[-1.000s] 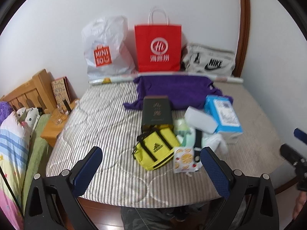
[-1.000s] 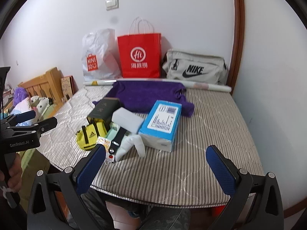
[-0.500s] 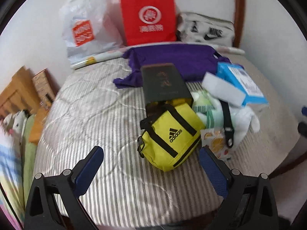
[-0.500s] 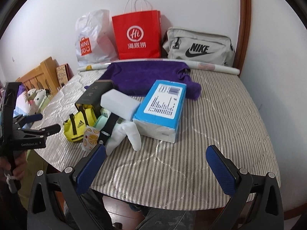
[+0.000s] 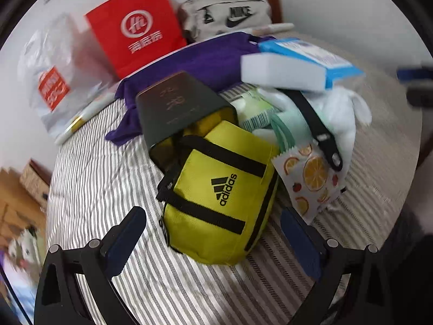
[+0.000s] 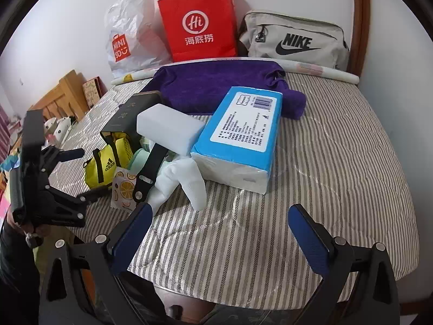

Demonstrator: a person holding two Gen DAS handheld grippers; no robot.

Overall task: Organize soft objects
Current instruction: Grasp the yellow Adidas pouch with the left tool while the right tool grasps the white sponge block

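A pile lies on the striped mattress. A yellow Adidas pouch is right in front of my open left gripper, its near end between the fingertips, not gripped. Behind it are a dark box, a white sponge block, a blue tissue pack, a white sock, an orange-print sachet, a black strap and a purple cloth. My right gripper is open and empty, short of the sock and tissue pack. The left gripper also shows in the right wrist view.
Against the wall stand a white Miniso bag, a red paper bag and a grey Nike bag. A rolled poster lies in front of them. A wooden headboard is at the left.
My left gripper has moved forward and down, closing in on the yellow pouch, which now fills the view. My right gripper has edged closer to the pile.
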